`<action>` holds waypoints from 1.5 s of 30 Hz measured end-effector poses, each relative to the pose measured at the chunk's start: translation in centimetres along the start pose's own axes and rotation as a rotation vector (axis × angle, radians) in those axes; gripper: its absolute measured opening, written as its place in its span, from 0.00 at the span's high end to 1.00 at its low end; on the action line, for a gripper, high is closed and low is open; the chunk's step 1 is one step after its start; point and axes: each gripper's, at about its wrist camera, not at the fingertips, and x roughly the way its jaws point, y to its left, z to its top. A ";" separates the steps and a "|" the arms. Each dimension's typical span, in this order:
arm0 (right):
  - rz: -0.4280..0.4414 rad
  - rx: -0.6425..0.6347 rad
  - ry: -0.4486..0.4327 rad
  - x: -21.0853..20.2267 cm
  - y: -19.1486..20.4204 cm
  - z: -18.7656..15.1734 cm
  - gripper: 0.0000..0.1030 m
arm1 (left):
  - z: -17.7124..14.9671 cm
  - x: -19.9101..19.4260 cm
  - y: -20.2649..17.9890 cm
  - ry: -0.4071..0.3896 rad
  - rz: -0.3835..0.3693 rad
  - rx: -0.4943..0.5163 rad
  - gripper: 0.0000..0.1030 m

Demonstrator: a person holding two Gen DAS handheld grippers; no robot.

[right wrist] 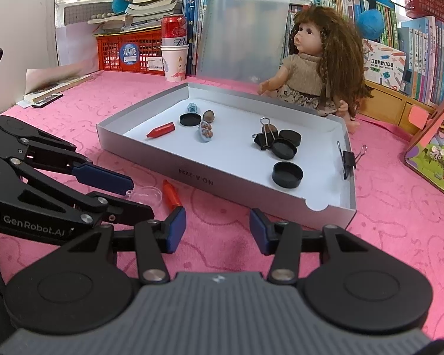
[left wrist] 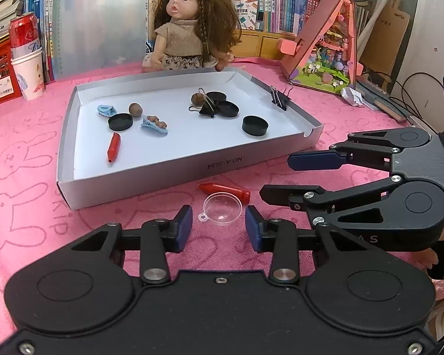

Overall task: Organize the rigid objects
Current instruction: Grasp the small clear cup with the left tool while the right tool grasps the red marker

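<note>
Left wrist view: the left gripper (left wrist: 216, 226) brackets the clear dish (left wrist: 222, 211) on the pink cloth (left wrist: 29, 177) before the tray's (left wrist: 127, 190) front wall, pads off it — right wrist view: the right gripper (right wrist: 217, 230) gapes, holding nothing.

Both fisheye cameras sit just behind their own jaws and look forward and downward, low and close over the pink surface (left wrist: 29, 153), the left view meeting the grey box (left wrist: 151, 183) from its near side, the right from further right, both sharing box, doll (right wrist: 319, 68) and bookshelves.
</note>
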 end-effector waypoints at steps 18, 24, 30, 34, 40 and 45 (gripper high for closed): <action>0.027 0.017 0.003 0.8 0.3 0.1 0.38 | 0.0 -0.5 0.3 -0.024 0.057 -0.003 0.72; 0.054 0.013 0.004 1.1 0.8 0.5 0.50 | -0.1 -1.0 0.8 -0.030 0.077 -0.005 0.72; 0.089 -0.009 0.015 1.7 1.9 1.0 0.63 | -0.2 -1.0 1.3 -0.027 0.092 -0.017 0.72; 0.102 -0.006 0.022 2.0 2.3 1.0 0.81 | -0.3 -1.0 1.5 -0.025 0.093 -0.024 0.72; 0.101 -0.008 0.021 1.5 2.3 0.7 0.87 | -0.2 -0.9 1.5 -0.027 0.089 -0.024 0.72; 0.073 -0.007 0.030 0.9 1.8 0.3 0.87 | -0.2 -0.8 1.2 -0.027 0.080 -0.024 0.72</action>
